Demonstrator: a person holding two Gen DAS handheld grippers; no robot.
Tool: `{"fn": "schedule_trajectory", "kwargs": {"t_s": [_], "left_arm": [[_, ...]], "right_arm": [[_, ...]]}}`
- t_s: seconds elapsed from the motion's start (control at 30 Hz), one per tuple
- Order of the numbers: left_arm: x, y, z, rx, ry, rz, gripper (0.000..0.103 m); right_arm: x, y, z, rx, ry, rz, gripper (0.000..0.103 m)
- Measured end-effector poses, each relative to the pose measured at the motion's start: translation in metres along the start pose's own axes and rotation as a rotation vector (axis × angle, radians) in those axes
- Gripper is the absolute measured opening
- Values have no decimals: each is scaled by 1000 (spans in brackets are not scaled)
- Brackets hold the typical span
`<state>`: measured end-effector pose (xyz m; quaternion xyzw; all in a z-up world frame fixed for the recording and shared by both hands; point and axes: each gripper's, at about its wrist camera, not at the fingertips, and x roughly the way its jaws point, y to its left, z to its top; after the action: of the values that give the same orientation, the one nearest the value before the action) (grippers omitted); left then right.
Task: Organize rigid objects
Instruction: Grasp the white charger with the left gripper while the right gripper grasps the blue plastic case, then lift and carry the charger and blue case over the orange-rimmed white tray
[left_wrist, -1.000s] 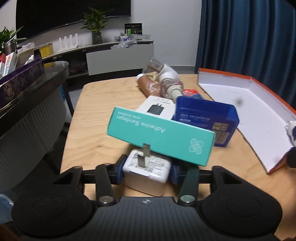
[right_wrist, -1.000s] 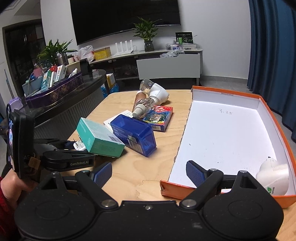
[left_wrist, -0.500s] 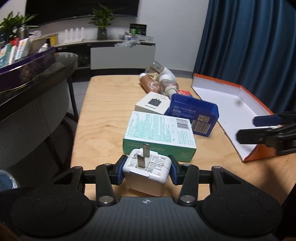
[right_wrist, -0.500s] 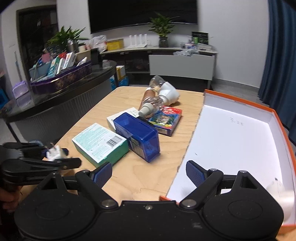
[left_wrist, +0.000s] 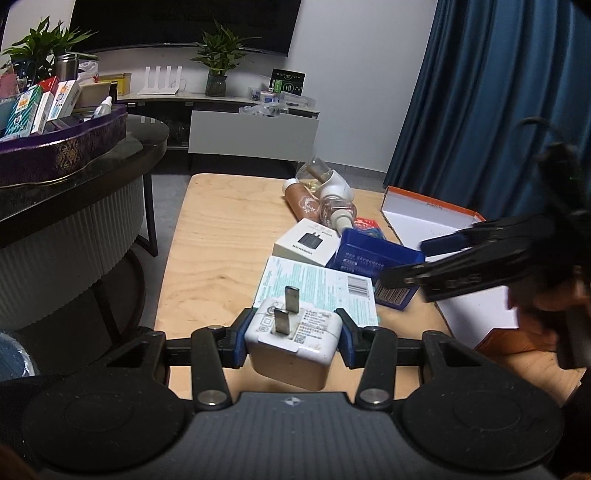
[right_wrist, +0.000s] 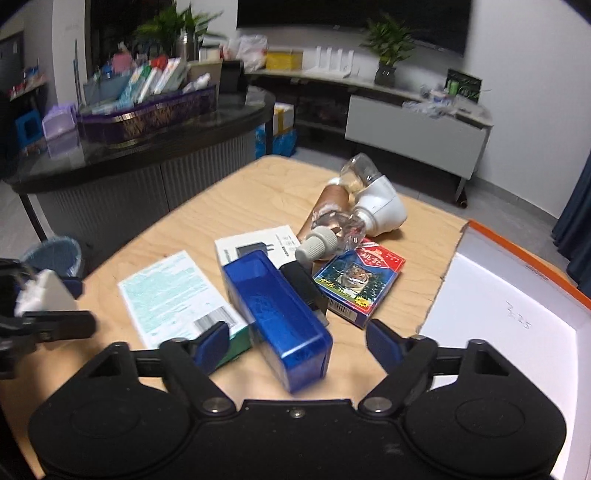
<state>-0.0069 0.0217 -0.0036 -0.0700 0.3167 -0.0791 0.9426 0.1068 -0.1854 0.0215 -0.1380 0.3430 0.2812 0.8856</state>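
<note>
My left gripper (left_wrist: 293, 334) is shut on a white charger plug (left_wrist: 291, 343), prongs up, held just above the near edge of the wooden table (left_wrist: 221, 240). A teal bandage box (left_wrist: 317, 288) lies flat right behind it. In the right wrist view a blue plastic box (right_wrist: 277, 314) lies between the jaws of my right gripper (right_wrist: 297, 343). The jaws are closing, with a gap on each side of the box. In that view the left gripper (right_wrist: 48, 306) and the plug (right_wrist: 44, 291) are at the far left.
A white charger carton (right_wrist: 258, 243), a black block (right_wrist: 303, 284), a card pack (right_wrist: 358, 280), a clear bottle (right_wrist: 332, 236), a white-capped bottle (right_wrist: 380, 206) and a brown tube (right_wrist: 330, 199) crowd the table's middle. An orange-rimmed white tray (right_wrist: 498, 332) lies right. A dark counter (left_wrist: 74, 184) stands left.
My right gripper swung left from over the tray to the blue box, and its jaws narrowed. The teal box dropped from tilted to flat. The left gripper rose a little with the plug.
</note>
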Motion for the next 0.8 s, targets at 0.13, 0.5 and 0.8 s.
{"fn": "schedule_trajectory", "kwargs": {"t_s": [0.13,0.5,0.8], "left_arm": [[3,-5,6,-1,-7,-13,47],[4,-57,27,43,-18,-138,47],[21,-118,52,87,3,-291,47]], "right_arm": [[20,-3,5,39,42,59,67],[-35,-29,-11,220,-100,45,39],[-121,-100,-44,421,-251,-153,39]]}}
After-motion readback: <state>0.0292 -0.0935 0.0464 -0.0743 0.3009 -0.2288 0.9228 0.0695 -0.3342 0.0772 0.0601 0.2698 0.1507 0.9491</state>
